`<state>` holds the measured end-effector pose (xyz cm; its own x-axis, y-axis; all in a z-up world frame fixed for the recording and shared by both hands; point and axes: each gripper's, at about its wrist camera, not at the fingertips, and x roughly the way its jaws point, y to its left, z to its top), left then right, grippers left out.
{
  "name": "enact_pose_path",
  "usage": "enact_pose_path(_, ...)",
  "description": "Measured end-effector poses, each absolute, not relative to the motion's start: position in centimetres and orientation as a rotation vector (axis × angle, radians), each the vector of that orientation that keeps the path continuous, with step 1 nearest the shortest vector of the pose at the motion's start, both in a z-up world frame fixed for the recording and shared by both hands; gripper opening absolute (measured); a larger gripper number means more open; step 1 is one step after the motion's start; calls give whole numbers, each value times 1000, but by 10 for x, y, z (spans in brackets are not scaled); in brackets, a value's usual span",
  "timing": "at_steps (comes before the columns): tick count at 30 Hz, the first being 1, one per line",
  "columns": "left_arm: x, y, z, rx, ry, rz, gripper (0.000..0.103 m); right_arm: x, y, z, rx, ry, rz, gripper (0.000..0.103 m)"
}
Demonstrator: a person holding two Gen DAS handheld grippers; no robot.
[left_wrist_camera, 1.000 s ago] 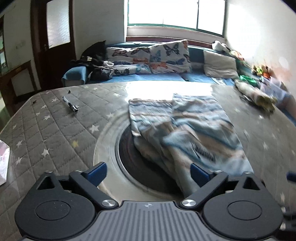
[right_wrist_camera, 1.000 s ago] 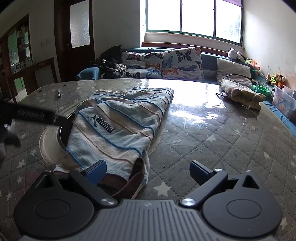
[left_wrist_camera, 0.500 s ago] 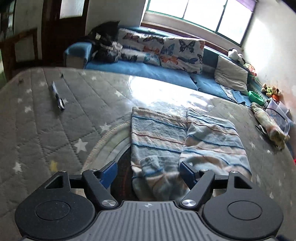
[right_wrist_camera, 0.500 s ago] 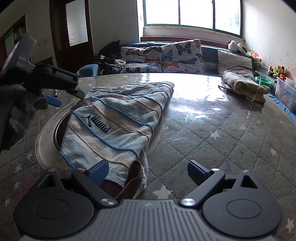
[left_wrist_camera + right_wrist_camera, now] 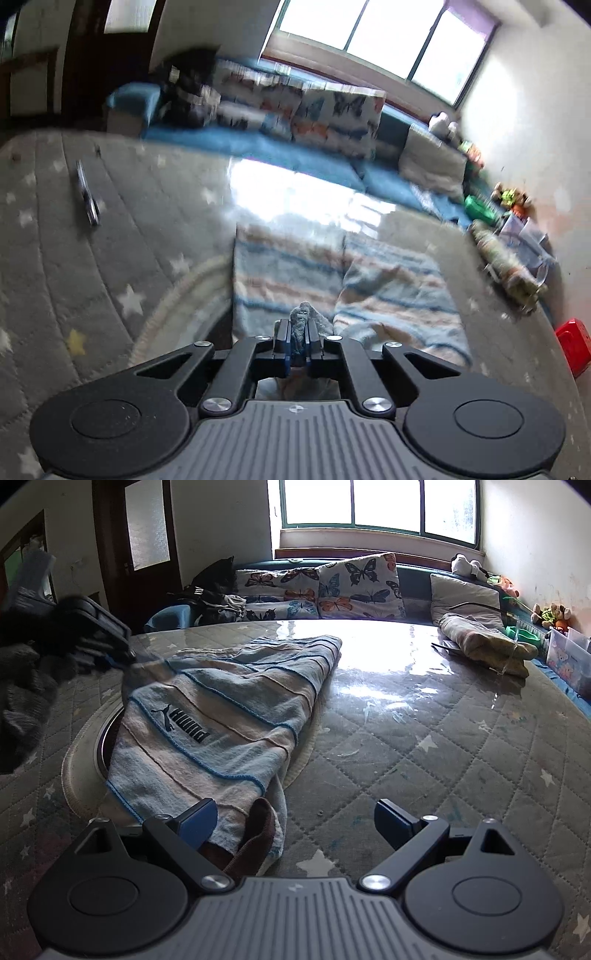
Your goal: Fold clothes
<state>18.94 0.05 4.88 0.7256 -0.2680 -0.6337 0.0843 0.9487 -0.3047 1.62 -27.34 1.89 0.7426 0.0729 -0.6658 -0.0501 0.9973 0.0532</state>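
A blue and beige striped Puma garment [image 5: 229,716] lies on the quilted grey table [image 5: 424,746]; it also shows in the left wrist view [image 5: 295,266]. My left gripper [image 5: 298,338] is shut on a bunched edge of the garment at its near left side. It shows in the right wrist view [image 5: 110,657] at the garment's far left edge, lifting the cloth a little. My right gripper [image 5: 295,821] is open and empty, low over the table at the garment's near end, where a brown waistband [image 5: 255,838] lies between the fingers' line and the left finger [image 5: 197,821].
A pen-like tool [image 5: 86,197] lies at the table's left. A rolled cloth [image 5: 487,644] sits at the table's far right. A round inset [image 5: 107,734] lies under the garment. A sofa with butterfly cushions [image 5: 354,585] runs behind. A red box [image 5: 574,345] stands at the right.
My left gripper moved onto the garment's edge and shut on it, then lifted it slightly. My right gripper stayed open and almost still.
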Motion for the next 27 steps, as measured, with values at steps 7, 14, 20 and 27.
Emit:
enact_pose_path(7, 146, 7, 81, -237, 586, -159, 7, 12, -272, 19, 30, 722, 64, 94)
enact_pose_path(14, 98, 45, 104, -264, 473, -67, 6, 12, -267, 23, 17, 709, 78, 94)
enact_pose_path(20, 50, 82, 103, -278, 433, 70, 6, 14, -257, 27, -10, 697, 107, 94)
enact_pose_path(27, 21, 116, 63, -310, 562, 202, 6, 25, -244, 30, -29, 701, 157, 93)
